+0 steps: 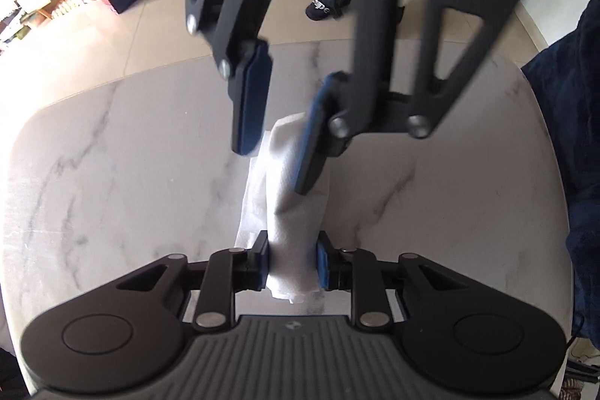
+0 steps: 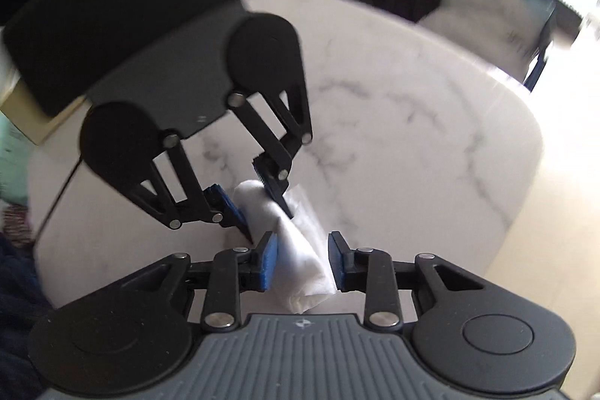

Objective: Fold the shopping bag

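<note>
Risk: the rolled bag [image 1: 290,231] springs open if my right tongs [image 2: 303,259] let go first; they stand spread, pads beside the roll's near end, not pressing. Left tongs [image 1: 292,263] pinch the other end. Bag lies between both tongs, just over the marble surface [image 1: 131,156]; whether it touches, can't tell.

A white marble-patterned table [image 1: 112,175] with grey veins and rounded corners carries a white shopping bag [image 1: 288,212], rolled into a narrow bundle lying between both pairs of fingers [image 1: 262,261].
</note>
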`<state>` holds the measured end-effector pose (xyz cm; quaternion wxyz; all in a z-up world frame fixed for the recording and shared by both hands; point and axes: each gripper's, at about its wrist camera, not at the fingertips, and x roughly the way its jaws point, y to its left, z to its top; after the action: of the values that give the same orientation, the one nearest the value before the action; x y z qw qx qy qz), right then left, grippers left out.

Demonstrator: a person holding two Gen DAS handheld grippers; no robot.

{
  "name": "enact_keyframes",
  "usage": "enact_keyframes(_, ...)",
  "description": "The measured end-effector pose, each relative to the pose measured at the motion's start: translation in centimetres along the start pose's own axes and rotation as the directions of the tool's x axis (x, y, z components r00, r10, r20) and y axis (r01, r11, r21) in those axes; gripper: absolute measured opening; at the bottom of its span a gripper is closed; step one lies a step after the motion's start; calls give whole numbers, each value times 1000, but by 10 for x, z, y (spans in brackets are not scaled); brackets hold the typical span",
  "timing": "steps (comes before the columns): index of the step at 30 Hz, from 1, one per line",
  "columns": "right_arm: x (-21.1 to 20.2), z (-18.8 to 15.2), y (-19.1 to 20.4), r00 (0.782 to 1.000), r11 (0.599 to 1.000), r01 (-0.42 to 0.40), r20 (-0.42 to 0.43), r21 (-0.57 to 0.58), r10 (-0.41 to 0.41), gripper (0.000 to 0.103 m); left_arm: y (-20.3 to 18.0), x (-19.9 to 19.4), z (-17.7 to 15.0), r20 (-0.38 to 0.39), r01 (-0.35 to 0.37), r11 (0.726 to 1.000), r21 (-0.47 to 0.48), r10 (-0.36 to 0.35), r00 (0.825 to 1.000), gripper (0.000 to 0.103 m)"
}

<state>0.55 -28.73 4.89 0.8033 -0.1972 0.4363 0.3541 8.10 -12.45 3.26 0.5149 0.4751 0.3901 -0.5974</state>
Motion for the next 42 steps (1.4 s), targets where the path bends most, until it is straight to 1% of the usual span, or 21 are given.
enact_keyframes(2, -7, -11, 26, 995, 991, 88, 47, -105, -83, 33, 1, -2, 1, -15, 15, 1000, 6, -15, 1000, 24)
enact_keyframes(4, -6, -20, 49, 993, 968, 115, 62, -221, -104, 33, 3, -4, 2, -24, 34, 999, 2, -34, 999, 23)
enact_keyframes(6, 2, -28, 69, 988, 931, 152, 59, -333, -141, 33, 7, -8, 9, -22, 51, 999, -16, -51, 998, 23)
enact_keyframes(8, 17, -36, 85, 976, 873, 215, 60, -438, -210, 33, -2, -8, 2, -21, 56, 998, -28, -57, 998, 23)
enact_keyframes(12, 35, -43, 96, 952, 796, 293, 84, -530, -295, 40, -8, -12, -2, -23, 63, 997, -33, -64, 998, 23)
enact_keyframes(15, 42, -47, 101, 933, 735, 344, 123, -585, -339, 41, -9, -15, -3, -25, 72, 997, -34, -73, 997, 23)
enact_keyframes(18, 45, -49, 102, 921, 700, 373, 150, -610, -360, 50, -11, -20, -5, -25, 80, 996, -38, -81, 996, 23)
enact_keyframes(20, 48, -49, 98, 916, 691, 381, 149, -614, -373, 50, -15, -22, -7, -27, 77, 996, -34, -78, 997, 23)
enact_keyframes(21, 48, -47, 94, 918, 700, 376, 144, -607, -369, 49, -17, -24, -8, -28, 75, 997, -31, -76, 997, 23)
enact_keyframes(22, 48, -44, 90, 927, 724, 359, 132, -589, -352, 41, -17, -24, -8, -28, 75, 997, -31, -76, 997, 23)
enact_keyframes(24, 45, -34, 78, 947, 799, 309, 91, -516, -308, 37, -20, -27, -9, -27, 76, 996, -41, -77, 997, 23)
enact_keyframes(26, 43, -28, 67, 962, 845, 263, 61, -466, -266, 31, -21, -30, -12, -19, 78, 996, -53, -79, 997, 23)
enact_keyframes(28, 39, -22, 52, 980, 904, 192, 24, -382, -198, 28, -22, -32, -15, -4, 78, 995, -68, -79, 997, 23)
enact_keyframes(29, 37, -16, 39, 989, 940, 140, 3, -313, -146, 28, -24, -35, -18, 11, 65, 995, -79, -65, 998, 25)
enact_keyframes(30, 35, -12, 27, 995, 962, 93, -13, -257, -100, 27, -27, -37, -22, 26, 51, 994, -92, -49, 998, 26)
enact_keyframes(31, 34, -8, 17, 998, 973, 56, -24, -224, -63, 25, -32, -39, -24, 19, 13, 996, -83, -12, 1000, 27)
enact_keyframes(33, 34, -1, 1, 999, 983, -9, -49, -181, 0, 24, -43, -41, -28, 0, -70, 996, -58, 70, 998, 33)
enact_keyframes(35, 34, 4, -11, 996, 985, -60, -80, -160, 48, 24, -54, -46, -30, 5, -140, 989, -43, 141, 990, 34)
enact_keyframes(36, 34, 8, -15, 993, 984, -79, -98, -160, 64, 24, -62, -50, -33, 15, -185, 982, -40, 186, 983, 34)
enact_keyframes(38, 35, 14, -23, 986, 980, -119, -136, -159, 98, 24, -80, -58, -36, 47, -241, 970, -17, 241, 969, 34)
enact_keyframes(42, 32, 24, -36, 963, 970, -197, -211, -140, 166, 24, -113, -66, -36, 98, -357, 933, 58, 350, 932, 34)
